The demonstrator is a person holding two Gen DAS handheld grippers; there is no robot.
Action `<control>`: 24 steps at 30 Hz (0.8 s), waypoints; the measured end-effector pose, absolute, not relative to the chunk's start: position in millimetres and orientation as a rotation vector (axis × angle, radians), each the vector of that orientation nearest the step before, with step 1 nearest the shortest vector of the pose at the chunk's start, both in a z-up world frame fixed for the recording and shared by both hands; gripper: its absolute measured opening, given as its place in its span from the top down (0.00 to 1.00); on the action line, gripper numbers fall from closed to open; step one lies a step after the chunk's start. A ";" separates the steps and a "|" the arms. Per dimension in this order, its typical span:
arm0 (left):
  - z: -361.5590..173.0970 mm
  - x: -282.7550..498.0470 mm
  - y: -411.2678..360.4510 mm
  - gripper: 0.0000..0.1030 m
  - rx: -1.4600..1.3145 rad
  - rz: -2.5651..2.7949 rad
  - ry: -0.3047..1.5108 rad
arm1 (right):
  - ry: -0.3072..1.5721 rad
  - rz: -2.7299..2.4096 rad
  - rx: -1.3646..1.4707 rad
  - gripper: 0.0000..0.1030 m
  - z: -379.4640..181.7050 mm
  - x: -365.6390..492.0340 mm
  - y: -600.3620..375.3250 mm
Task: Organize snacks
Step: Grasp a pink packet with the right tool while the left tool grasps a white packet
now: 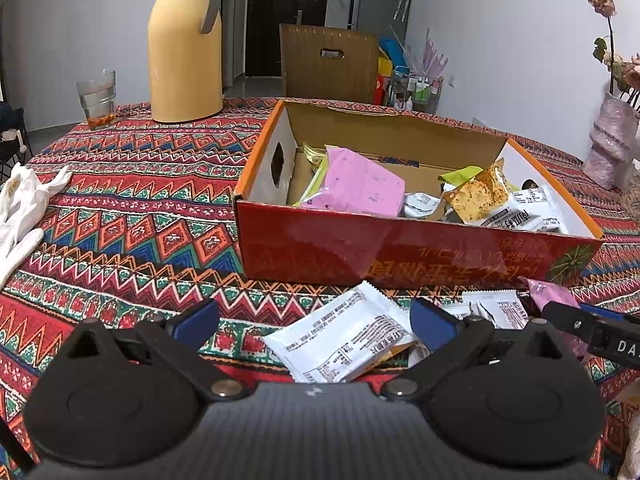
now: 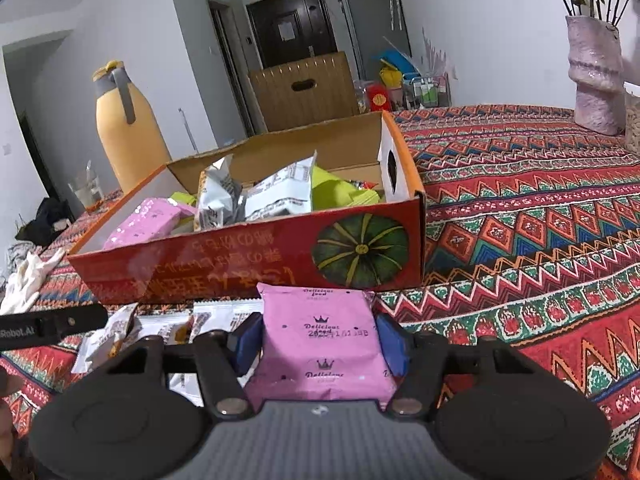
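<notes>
An open red cardboard box (image 1: 360, 248) stands on the patterned tablecloth and holds several snack packets, among them a pink one (image 1: 360, 188). In front of it lie loose white packets. My left gripper (image 1: 316, 322) is open wide around one white packet (image 1: 340, 344), which rests flat on the cloth. In the right wrist view the box (image 2: 224, 264) is just beyond my right gripper (image 2: 320, 340), whose blue pads press both sides of a pink "Delicious food" packet (image 2: 320, 312). More white packets (image 2: 216, 318) lie to its left.
A yellow thermos jug (image 1: 184, 48) and a glass (image 1: 97, 98) stand at the table's far left. White gloves (image 1: 20, 208) lie at the left edge. A pink vase (image 2: 596, 76) with flowers stands at the far right. A chair back (image 1: 328, 64) rises behind the box.
</notes>
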State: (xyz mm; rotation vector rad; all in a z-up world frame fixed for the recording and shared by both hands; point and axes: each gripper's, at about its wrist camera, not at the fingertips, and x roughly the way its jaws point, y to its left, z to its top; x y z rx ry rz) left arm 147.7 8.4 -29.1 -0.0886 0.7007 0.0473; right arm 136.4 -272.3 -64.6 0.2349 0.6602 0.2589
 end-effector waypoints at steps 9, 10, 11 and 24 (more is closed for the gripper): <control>-21.0 143.8 6.2 0.00 -0.046 0.020 0.725 | 0.543 0.217 0.235 0.41 -55.9 113.5 -280.0; -21.9 144.4 4.7 0.00 -0.022 0.023 0.732 | 0.540 0.211 0.236 0.41 -56.1 112.6 -281.4; -23.0 145.5 4.5 0.00 -0.005 0.024 0.740 | 0.539 0.207 0.238 0.41 -56.6 112.3 -282.5; -48.4 170.6 4.1 0.00 0.042 -0.020 0.835 | 0.548 0.203 0.255 0.41 -61.6 116.4 -285.2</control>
